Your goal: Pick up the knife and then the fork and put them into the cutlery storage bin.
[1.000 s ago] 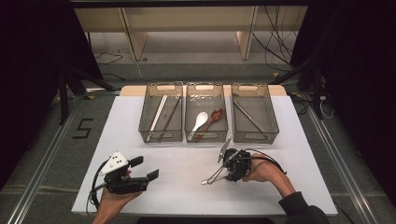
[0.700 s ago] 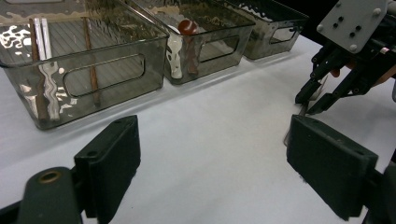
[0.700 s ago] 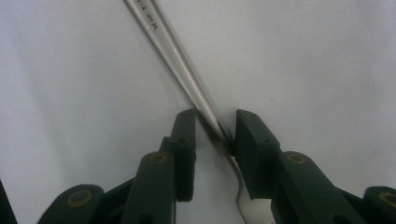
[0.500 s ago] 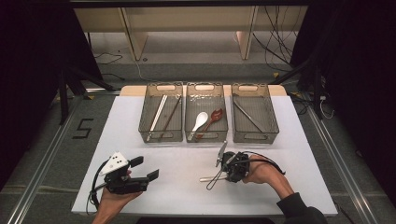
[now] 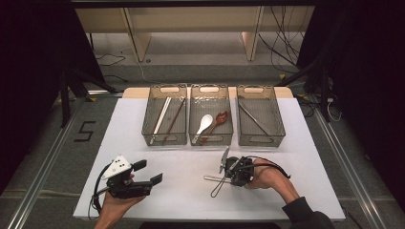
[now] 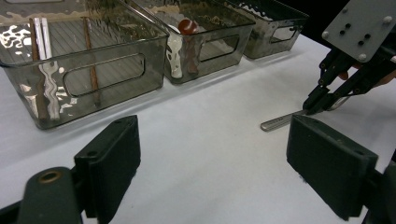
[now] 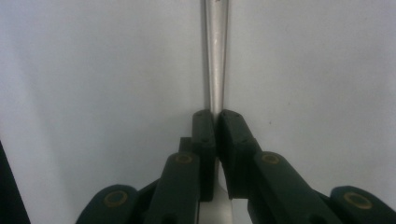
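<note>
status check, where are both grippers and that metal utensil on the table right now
Right gripper jaws just closed, shut on metal utensil handle. Left gripper open, holding nothing. Utensil lies flat on white table; nothing between it and three bins.

A silver utensil handle [image 7: 216, 56] lies on the white table [image 5: 305, 143] near smoky grey translucent bins [image 5: 165, 114].
</note>
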Demonstrator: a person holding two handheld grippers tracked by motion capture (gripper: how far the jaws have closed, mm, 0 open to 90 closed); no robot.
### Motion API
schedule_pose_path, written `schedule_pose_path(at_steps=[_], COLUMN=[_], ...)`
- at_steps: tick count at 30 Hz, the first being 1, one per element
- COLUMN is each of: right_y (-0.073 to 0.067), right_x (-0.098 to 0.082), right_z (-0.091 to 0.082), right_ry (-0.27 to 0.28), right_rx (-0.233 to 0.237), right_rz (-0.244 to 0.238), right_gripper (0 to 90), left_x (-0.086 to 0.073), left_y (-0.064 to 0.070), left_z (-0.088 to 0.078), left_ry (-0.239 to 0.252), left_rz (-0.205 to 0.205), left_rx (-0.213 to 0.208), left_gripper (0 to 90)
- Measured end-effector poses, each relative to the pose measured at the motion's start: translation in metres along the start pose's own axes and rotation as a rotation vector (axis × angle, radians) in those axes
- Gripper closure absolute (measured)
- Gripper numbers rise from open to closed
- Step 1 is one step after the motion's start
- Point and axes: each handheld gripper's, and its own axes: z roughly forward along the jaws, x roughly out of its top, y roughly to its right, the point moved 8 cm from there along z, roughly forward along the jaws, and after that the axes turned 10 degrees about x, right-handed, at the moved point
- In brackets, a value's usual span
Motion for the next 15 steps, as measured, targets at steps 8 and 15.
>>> schedule_pose_path(at_steps=[8,15], right_y=[0.004,0.012], right_x=[0.000,0.001], right_z=[-0.012,-0.034], right_ry=[0.051,0.135], right_rx=[-0.035,-0.071], right_rz=[0.029,0.060], right_gripper=[85.4,85.4], left_x=[0.000,0.000], left_y=[0.000,0.000], left_z=[0.000,0.000], left_ry=[0.002,0.003], left_rz=[-0.001,-0.001], left_rx=[0.001,0.002], left_gripper=[17.3,17.4])
